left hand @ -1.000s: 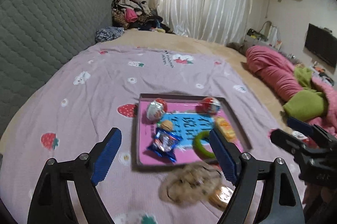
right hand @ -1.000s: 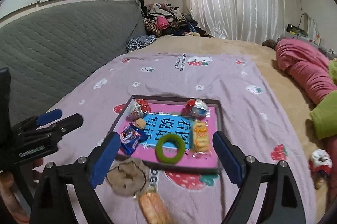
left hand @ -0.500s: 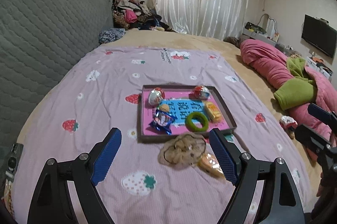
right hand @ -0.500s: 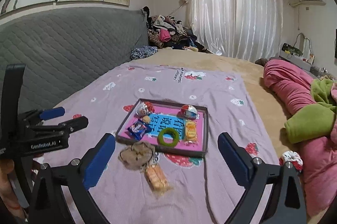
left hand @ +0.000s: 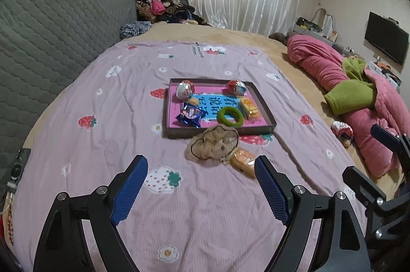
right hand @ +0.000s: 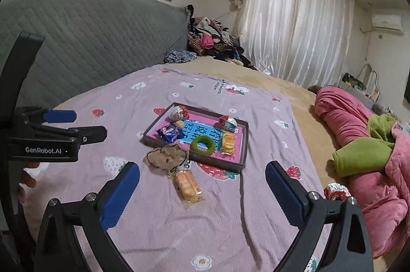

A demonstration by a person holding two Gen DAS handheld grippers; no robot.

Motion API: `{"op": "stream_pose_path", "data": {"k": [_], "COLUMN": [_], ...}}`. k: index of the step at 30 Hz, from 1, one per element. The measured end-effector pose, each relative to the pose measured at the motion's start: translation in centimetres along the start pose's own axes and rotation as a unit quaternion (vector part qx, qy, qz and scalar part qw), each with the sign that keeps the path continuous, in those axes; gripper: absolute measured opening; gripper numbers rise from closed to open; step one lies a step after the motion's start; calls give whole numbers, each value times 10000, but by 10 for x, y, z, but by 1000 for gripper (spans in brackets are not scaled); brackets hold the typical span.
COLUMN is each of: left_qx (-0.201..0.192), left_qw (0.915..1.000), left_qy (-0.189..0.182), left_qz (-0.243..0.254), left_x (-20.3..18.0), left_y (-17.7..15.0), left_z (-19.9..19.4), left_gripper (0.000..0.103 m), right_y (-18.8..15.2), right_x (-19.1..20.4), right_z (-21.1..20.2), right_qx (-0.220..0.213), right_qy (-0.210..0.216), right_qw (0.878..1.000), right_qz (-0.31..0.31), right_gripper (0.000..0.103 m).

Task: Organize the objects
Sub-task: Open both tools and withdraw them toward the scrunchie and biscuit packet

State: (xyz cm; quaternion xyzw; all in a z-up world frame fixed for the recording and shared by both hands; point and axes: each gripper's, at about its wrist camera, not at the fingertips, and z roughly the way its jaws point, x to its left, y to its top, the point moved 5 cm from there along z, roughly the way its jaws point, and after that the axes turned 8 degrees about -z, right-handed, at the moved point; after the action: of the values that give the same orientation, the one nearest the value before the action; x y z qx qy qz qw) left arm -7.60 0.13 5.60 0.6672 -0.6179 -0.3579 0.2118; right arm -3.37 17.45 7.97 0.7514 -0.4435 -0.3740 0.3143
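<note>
Tray: one shallow dark-rimmed tray (left hand: 264,108) with a pink and blue floor, lying flat on the sheet ahead of both my grippers.
In the tray: six things. Two foil-wrapped eggs (left hand: 185,89) at its far end, one green ring (left hand: 229,116), one blue snack packet (left hand: 191,115), one yellow wrapped snack (left hand: 248,106), one small round bun (left hand: 193,101).
Outside the tray: two things. One beige scrunchie (left hand: 214,145) touching the tray's near rim, and one orange wrapped cake (right hand: 187,186) just beside the scrunchie, on my side of it.
My left gripper (left hand: 201,185): one pair of blue pads (left hand: 129,188), spread wide, nothing between them; it hangs over bare sheet short of the scrunchie.
My right gripper (right hand: 202,191): blue pads spread very wide and empty; the orange wrapped cake lies on the sheet in the gap ahead of them, untouched.
Surface: one lilac bedsheet (left hand: 102,103) printed with strawberries and flowers, spread over a tan bed.
Room: grey quilted headboard (right hand: 89,46) on the left, white curtains (right hand: 294,31) at the far end, a heap of clothes (right hand: 212,41) in the corner, pink and green bedding (right hand: 364,144) bunched on the right.
Edges: the sheet ends at the tan strip beside the pink bedding; the headboard closes the left.
Open room: bare sheet all round the tray and beneath both grippers.
</note>
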Motion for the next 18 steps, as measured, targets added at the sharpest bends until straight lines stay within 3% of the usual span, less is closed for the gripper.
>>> {"op": "stream_pose_path", "data": {"k": [9, 18], "left_qx": [196, 481], "left_qw": [9997, 9985], "left_qy": [108, 141], "left_qz": [141, 220], "left_x": [-4, -4], "left_y": [-19, -36], "left_z": [19, 60], "left_gripper": [86, 86], "right_y": [-20, -46], "right_x": [-4, 0], "right_z": [18, 62], "right_qx": [120, 552], "right_qy": [137, 386], "right_qw": [9997, 9976], "right_qz": [157, 187], "right_gripper": [101, 102]}}
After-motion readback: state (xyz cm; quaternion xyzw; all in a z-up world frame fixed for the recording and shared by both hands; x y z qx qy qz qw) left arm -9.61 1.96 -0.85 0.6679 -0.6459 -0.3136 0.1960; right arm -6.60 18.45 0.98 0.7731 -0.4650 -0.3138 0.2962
